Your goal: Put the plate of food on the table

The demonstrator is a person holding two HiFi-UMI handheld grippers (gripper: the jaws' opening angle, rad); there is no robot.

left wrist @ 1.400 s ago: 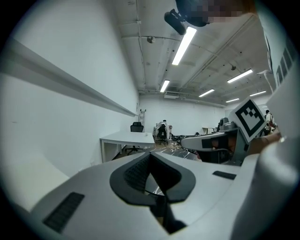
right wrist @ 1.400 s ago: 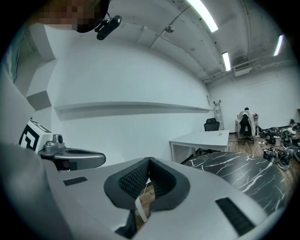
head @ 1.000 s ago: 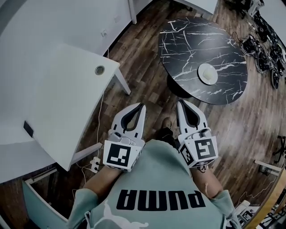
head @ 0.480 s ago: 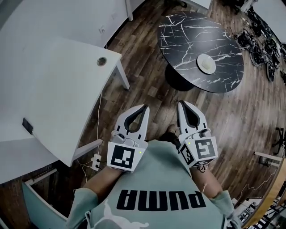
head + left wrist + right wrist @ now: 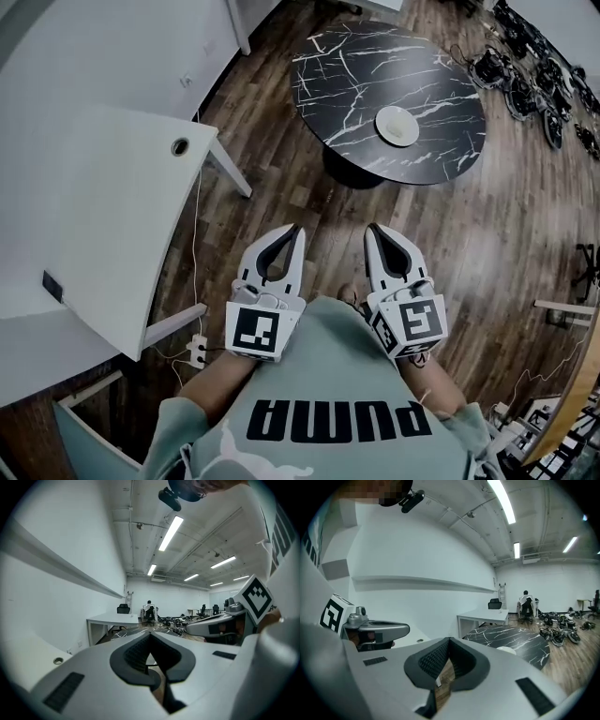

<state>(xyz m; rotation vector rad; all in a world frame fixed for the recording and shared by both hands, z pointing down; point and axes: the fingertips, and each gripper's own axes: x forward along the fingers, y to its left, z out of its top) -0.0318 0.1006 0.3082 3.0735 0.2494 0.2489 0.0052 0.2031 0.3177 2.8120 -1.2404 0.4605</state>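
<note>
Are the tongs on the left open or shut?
Shut. In the left gripper view, the tips of the white left tongs touch each other, and nothing is held between them.

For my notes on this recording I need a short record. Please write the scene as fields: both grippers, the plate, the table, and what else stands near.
left gripper: jaws together, holds nothing
right gripper: jaws together, holds nothing
plate: white, lies on the round table, apart from both grippers; contents too small to tell
round table: black marble top, ahead of the person
white desk: at the left
floor: dark wood
</note>
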